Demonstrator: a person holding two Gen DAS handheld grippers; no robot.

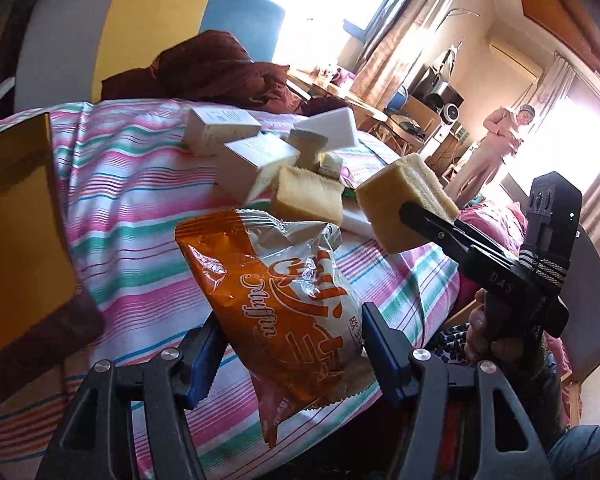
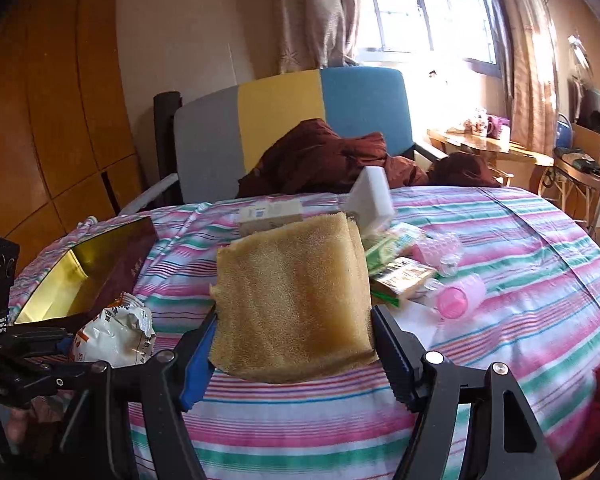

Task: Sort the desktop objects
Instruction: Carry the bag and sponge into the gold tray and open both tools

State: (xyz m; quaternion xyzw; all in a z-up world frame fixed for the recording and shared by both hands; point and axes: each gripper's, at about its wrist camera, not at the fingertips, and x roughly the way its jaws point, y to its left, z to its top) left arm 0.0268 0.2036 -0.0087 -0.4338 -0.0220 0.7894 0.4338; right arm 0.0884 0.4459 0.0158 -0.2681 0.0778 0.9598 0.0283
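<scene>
My left gripper (image 1: 292, 340) is shut on an orange and white muffin snack bag (image 1: 284, 296), held tilted above the striped tablecloth (image 1: 132, 184). My right gripper (image 2: 296, 324) is shut on a yellow sponge (image 2: 292, 296), also lifted off the cloth. In the left wrist view the right gripper (image 1: 410, 216) and its sponge (image 1: 404, 200) hang to the right of the bag. In the right wrist view the left gripper (image 2: 64, 338) with the bag (image 2: 116, 332) is at the lower left. A second yellow sponge (image 1: 308, 196) lies on the table beside white boxes (image 1: 252, 160).
An open gold-lined box (image 2: 76, 276) stands at the table's left side. Pink bottles (image 2: 456, 296), green packets (image 2: 392, 248) and a white block (image 2: 370, 196) lie mid-table. A chair with dark red cloth (image 2: 324, 160) stands behind. A person (image 1: 496, 148) stands far off by the window.
</scene>
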